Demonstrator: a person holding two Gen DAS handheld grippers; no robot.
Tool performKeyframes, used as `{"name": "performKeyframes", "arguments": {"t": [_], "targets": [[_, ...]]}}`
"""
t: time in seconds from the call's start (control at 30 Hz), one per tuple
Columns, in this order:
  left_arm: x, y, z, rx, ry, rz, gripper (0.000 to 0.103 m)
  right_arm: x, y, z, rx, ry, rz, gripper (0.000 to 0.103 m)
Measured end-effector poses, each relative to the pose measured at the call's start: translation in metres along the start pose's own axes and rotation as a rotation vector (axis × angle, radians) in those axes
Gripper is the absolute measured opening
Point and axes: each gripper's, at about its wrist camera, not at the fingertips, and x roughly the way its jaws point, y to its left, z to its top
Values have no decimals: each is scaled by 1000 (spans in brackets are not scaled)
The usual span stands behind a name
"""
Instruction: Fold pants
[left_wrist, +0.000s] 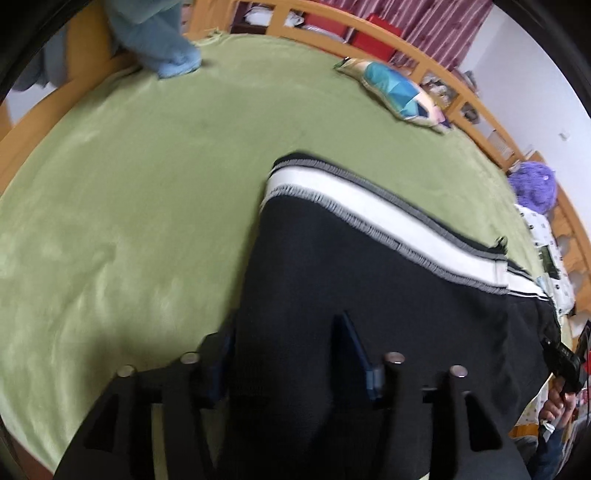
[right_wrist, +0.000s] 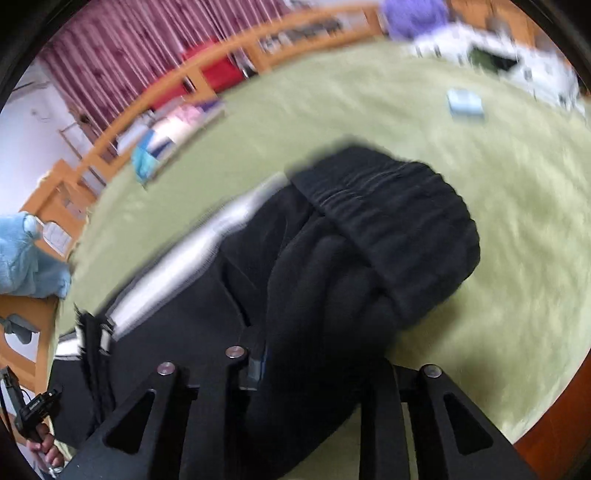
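Note:
Black pants (left_wrist: 369, 280) with a white side stripe (left_wrist: 369, 206) lie on a green bed cover (left_wrist: 147, 221). My left gripper (left_wrist: 288, 350) hovers over the pants near their left edge. Its fingers stand apart, with flat black cloth spanning the gap and no pinch showing. In the right wrist view the pants (right_wrist: 369, 266) are bunched, and the ribbed waistband (right_wrist: 399, 221) is folded over the top. My right gripper (right_wrist: 314, 369) has this thick bundle filling its jaws. The cloth drapes over and hides its right finger.
A wooden bed rail (left_wrist: 424, 55) runs along the far side. A colourful pillow (left_wrist: 395, 92), a light blue garment (left_wrist: 166, 48) and a purple plush (left_wrist: 535, 184) lie near the edges. A small pale blue item (right_wrist: 465, 103) rests on the cover. A person's hand (left_wrist: 554, 406) shows at the right.

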Motion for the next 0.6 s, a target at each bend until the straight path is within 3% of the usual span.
{"name": "performKeyframes", "arguments": {"t": [0.13, 0.23, 0.33, 0.47, 0.6], "targets": [[-12, -6, -28, 27, -12, -11, 65, -10, 2, -20, -46, -12, -67, 38], [-15, -4, -49, 35, -32, 9, 66, -23, 15, -35, -102, -27, -136, 38], [-20, 6, -61, 6, -47, -22, 66, -43, 31, -49, -170, -58, -210, 38], [-32, 8, -67, 6, -41, -33, 67, -64, 46, -63, -227, -83, -242, 39], [-44, 7, -76, 35, -56, -22, 67, -79, 59, -75, -241, -111, -210, 39]]}}
